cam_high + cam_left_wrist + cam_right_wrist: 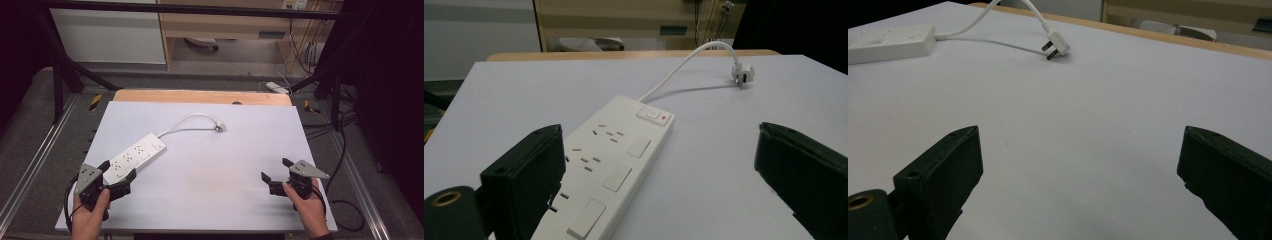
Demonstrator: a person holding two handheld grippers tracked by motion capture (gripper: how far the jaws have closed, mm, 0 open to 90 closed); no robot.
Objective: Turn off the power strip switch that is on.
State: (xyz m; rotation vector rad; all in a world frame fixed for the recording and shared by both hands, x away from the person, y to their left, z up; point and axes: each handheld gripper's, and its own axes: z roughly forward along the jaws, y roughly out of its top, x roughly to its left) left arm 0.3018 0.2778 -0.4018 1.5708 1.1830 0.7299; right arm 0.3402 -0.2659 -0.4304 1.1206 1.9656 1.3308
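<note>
The left hand-held gripper (pixel 119 176) holds its jaws wide apart around the near end of the white plastic power strip (pixel 134 155), at eight o'clock on the desk (pixel 210 165). The right hand-held gripper (pixel 274 175), at four o'clock, gapes with nothing between its jaws. The strip's white plug (pixel 219 126) lies near twelve o'clock.

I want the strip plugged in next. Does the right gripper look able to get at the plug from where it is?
Probably yes. The right gripper is open, and bare white tabletop lies between it and the plug, which lies free at the cord's end, prongs toward the gripper.

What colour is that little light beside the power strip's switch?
Red, on the white power strip; the left gripper view shows it best.
</note>
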